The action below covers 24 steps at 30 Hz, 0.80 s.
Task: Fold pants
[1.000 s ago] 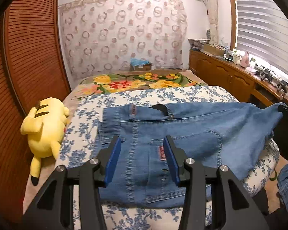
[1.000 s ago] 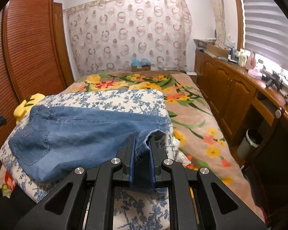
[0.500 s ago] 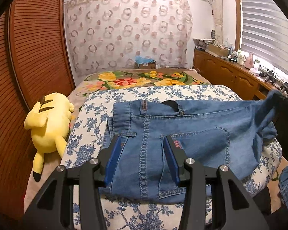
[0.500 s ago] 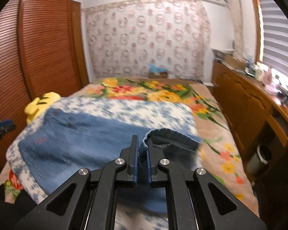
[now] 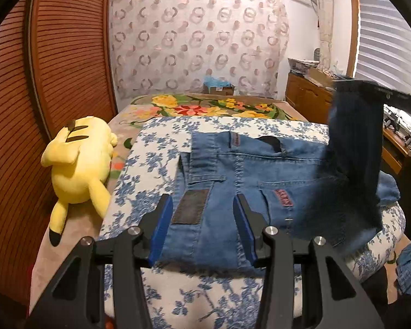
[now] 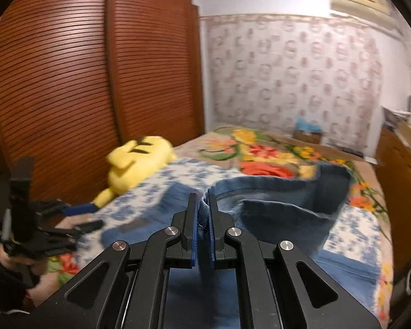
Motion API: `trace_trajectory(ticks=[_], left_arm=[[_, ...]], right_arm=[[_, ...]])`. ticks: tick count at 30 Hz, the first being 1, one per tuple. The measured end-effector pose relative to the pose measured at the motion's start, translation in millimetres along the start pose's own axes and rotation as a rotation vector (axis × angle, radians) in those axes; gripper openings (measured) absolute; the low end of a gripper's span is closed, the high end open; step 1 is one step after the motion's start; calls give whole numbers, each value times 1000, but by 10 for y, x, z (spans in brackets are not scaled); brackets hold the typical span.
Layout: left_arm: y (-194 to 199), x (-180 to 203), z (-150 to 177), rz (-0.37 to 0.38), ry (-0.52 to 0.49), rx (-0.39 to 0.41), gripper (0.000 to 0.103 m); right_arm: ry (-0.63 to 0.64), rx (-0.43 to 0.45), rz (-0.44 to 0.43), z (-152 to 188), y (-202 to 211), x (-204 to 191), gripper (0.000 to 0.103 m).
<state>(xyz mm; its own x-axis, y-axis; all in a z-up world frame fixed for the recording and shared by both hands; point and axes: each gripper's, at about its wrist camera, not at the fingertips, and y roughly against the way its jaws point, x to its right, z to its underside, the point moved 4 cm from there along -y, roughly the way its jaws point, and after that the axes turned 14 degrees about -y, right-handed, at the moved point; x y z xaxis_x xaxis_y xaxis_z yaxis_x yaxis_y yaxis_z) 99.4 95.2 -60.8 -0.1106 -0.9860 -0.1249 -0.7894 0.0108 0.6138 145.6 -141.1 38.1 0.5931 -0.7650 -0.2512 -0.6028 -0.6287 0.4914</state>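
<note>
We see the blue denim pants, red pocket tag unreadable, lying on the blue-flowered bed quilt, our left gripper half-open and empty over them, our right gripper pinching a raised leg hem.

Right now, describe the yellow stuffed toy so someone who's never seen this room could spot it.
Find the slatted wooden wardrobe; at its foot, on the bed's edge, lies the plush toy, beside the blue-flowered quilt. It is the only bright yellow thing there, with black-tipped ears.
</note>
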Motion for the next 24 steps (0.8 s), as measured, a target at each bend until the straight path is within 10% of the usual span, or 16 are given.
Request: trace_trajectory(ticks=[6, 24], left_arm=[[-52, -36, 73, 12, 5, -14, 45], [-537, 469, -109, 161, -37, -54, 45]], right_arm=[[64, -87, 13, 170, -247, -177, 27], [42, -121, 140, 263, -824, 890, 47]])
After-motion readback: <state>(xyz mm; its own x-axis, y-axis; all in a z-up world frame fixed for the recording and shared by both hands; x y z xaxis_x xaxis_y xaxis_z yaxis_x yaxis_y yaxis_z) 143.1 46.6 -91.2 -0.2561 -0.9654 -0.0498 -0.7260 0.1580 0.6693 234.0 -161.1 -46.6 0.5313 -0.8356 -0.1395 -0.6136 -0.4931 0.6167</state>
